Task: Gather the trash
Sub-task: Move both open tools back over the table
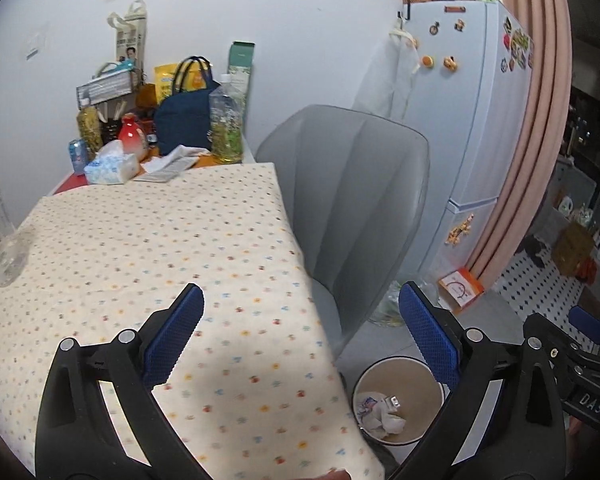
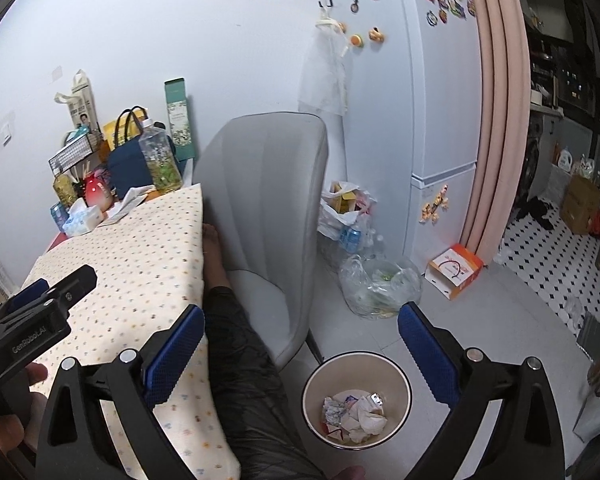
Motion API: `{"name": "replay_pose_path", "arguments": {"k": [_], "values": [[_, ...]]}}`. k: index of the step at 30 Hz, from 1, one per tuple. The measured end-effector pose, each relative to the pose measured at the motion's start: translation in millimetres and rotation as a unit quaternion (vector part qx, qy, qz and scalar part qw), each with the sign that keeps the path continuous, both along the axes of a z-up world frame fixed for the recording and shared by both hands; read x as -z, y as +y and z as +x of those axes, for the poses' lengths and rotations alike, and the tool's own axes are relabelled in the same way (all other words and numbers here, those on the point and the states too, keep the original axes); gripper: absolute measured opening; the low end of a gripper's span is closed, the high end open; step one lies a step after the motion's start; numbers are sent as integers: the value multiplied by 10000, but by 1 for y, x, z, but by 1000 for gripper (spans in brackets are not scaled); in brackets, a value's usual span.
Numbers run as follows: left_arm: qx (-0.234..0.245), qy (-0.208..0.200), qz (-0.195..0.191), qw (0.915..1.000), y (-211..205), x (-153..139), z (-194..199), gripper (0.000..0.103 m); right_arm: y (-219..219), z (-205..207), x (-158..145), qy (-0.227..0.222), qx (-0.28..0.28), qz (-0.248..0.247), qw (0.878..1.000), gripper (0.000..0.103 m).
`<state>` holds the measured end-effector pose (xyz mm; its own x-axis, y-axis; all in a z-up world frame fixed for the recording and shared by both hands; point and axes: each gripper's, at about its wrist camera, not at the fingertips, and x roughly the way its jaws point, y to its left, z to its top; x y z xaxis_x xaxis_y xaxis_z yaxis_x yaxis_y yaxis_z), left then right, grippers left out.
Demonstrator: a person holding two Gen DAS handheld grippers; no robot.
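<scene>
Trash [image 2: 354, 414] lies at the bottom of the round waste bin [image 2: 406, 380] on the floor beside the table [image 1: 148, 240] — crumpled white tissues, a torn printed wrapper and a small foil-like scrap, loosely heaped. The same bin [image 1: 436, 384] appears at the lower right of the left wrist view. Left gripper [image 1: 300, 336] hovers over the near corner of the table, its blue-padded fingers [image 1: 176, 336] spread wide and holding nothing. Right gripper [image 2: 300, 344] hangs above the floor near the bin, fingers [image 2: 428, 354] likewise spread and empty. The dotted tablecloth is bare in its near part; a tissue box [image 1: 112, 168], bottles and bags crowd the far end against the wall, and a clear glass [image 1: 8, 256] stands at the left edge.

Handling, as a judgement: paper of this kind is very light and soft, and it compresses rather than resists, so a pinch across the bulk of a wad should hold — a grip on a loose corner may tear or let the piece slip. Foil and wrapper scraps are thin and slick; they are best taken by a raised fold. No loose scrap can be made out on the table from these views. Filled plastic bags [image 2: 376, 284] sit on the floor by the fridge [image 2: 412, 120], behind the grey chair [image 2: 268, 208].
</scene>
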<state>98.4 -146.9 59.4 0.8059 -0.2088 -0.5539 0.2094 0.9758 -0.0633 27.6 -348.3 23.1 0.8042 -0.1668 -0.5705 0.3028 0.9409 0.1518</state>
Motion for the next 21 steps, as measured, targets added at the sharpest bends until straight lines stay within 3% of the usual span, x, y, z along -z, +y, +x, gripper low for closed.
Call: {"name": "replay_pose_path", "arguments": {"k": [21], "values": [[-483, -214, -17, 9986, 79, -18, -34, 97, 76, -14, -25, -98, -575, -316, 9978, 95]]}}
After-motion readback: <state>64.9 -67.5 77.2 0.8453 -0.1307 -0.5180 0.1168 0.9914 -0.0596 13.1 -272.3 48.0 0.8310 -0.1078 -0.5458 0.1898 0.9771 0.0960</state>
